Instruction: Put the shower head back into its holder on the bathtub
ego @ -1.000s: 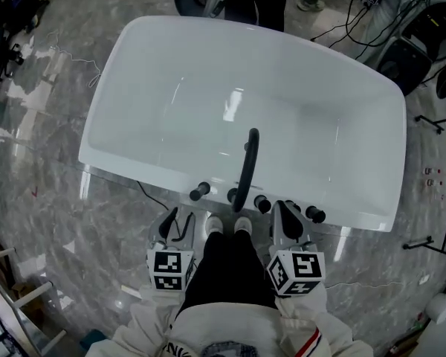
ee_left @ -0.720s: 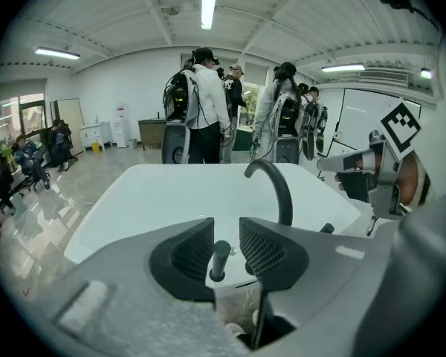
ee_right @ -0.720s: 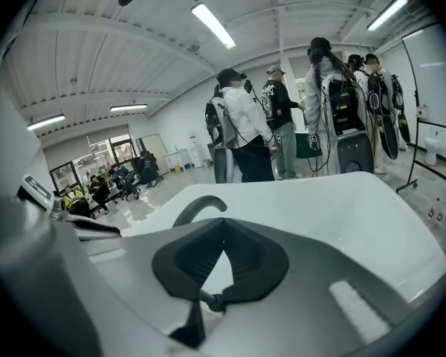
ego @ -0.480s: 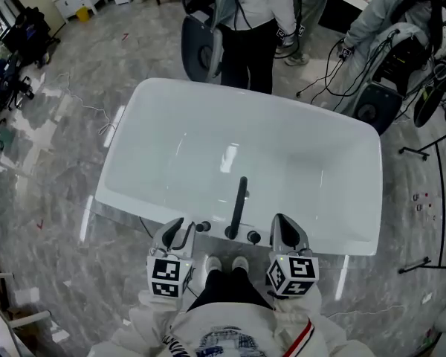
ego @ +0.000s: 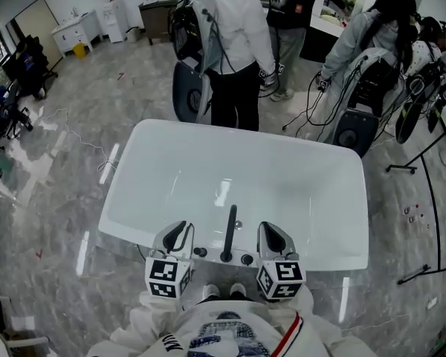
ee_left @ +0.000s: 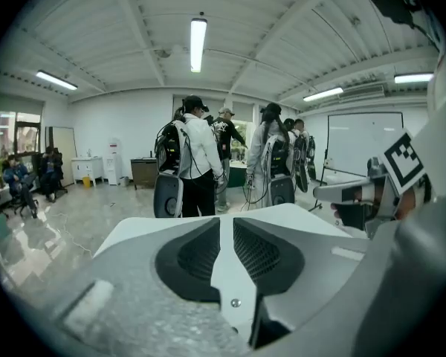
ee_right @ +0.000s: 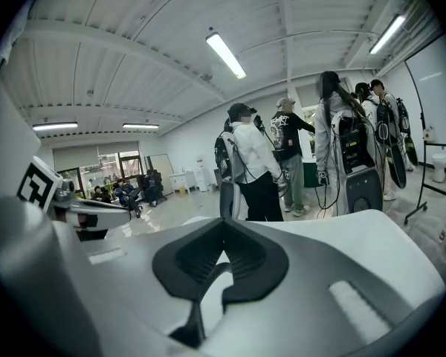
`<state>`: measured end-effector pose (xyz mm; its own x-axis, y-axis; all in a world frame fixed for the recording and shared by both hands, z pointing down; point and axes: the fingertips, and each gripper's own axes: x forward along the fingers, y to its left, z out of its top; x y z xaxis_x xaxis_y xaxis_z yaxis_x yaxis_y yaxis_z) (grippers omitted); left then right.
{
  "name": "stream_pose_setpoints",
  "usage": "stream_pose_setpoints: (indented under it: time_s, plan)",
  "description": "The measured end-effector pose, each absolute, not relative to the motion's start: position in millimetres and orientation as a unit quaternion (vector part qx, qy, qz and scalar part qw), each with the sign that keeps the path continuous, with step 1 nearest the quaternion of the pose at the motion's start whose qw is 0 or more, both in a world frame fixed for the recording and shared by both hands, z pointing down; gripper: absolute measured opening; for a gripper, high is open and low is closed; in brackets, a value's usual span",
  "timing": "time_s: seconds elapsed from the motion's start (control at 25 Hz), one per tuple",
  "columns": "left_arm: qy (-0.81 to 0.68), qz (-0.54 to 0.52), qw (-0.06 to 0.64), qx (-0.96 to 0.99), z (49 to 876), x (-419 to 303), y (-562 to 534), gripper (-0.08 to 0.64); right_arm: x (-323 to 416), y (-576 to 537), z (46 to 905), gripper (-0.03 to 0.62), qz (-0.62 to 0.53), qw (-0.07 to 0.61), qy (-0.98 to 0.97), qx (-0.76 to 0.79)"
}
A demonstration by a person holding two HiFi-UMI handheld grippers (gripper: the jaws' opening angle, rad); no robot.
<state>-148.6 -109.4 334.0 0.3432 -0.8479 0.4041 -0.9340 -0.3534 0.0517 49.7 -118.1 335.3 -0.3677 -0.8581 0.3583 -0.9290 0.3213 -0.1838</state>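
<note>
The room is a wide hall with white walls, a ribbed white ceiling [ee_left: 282,43] and long strip lights [ee_left: 198,43]. Its floor [ego: 59,169] is glossy grey stone with a marbled pattern, and thin cables trail across it at left and right.

The bathtub [ego: 312,199] stands directly on that floor. It is a smooth, glossy white shell, a rounded rectangle in outline, and you face its near long side. Several people [ego: 234,43] stand just beyond the far rim, among dark equipment and stands.

Your two white sleeves [ego: 152,322] enter from the near edge of the head view. You hold the tools side by side above the near rim, each pointing toward the far side and tipped a little downward.

The left tongs [ego: 180,233] have just been closing. Their ribbed black pads stand a narrow slit apart, with only the white tub showing between them. The right tongs [ego: 272,233] have their pad tips brought together, and they grip nothing. Each tool carries a cube with square markers [ego: 167,277] at its near end.

The shower head [ego: 230,233], a slim dark wand, rises from the near rim between the two tongs. It reaches out over the basin, apart from both. Small dark knobs [ego: 247,259] flank its base. At this size you cannot see how it is seated in the holder.
</note>
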Motion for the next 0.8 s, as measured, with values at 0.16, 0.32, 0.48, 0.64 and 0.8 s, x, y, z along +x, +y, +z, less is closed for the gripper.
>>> stream_pose_setpoints:
  time_s: [0.16,0.32,0.48,0.64,0.8]
  plan:
    - [-0.548,0.144,0.122,0.815,314.0,-135.9,-120.8,0.044,60.6,-125.5,319.1,0.006,0.170,0.085,-0.807,0.560]
    - [-0.555,0.142,0.108,0.813,303.2,-129.1,-124.1,0.010,71.6,-127.7,313.1,0.006,0.170,0.077,-0.807,0.560]
    - [-0.556,0.155,0.117,0.809,309.1,-120.3,-115.8,0.002,75.7,-119.6,318.0,0.006,0.179,0.084,-0.813,0.547]
    - [-0.560,0.154,0.123,0.805,313.8,-107.1,-107.2,0.000,79.5,-111.9,321.3,0.006,0.183,0.091,-0.826,0.526]
    - [-0.562,0.150,0.115,0.805,311.4,-87.0,-101.1,0.002,87.9,-107.0,323.1,0.006,0.183,0.089,-0.834,0.513]
